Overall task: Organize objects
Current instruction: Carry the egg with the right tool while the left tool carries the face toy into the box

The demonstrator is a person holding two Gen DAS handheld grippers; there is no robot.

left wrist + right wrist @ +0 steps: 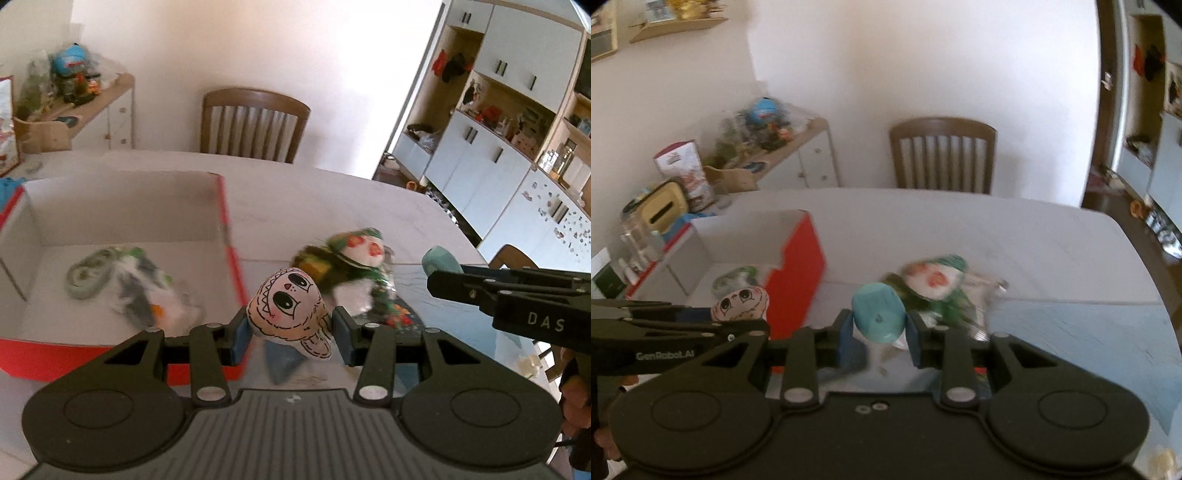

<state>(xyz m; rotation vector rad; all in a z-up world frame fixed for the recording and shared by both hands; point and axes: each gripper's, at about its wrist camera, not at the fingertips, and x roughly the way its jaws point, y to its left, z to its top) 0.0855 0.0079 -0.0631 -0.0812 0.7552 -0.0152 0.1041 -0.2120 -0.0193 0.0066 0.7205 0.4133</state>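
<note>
A pale owl-faced toy is pinched in the left gripper just right of the red box; a teal object, probably a cap, is clamped by the right gripper. Both are mid-carry; release inside the box is called for next.
</note>
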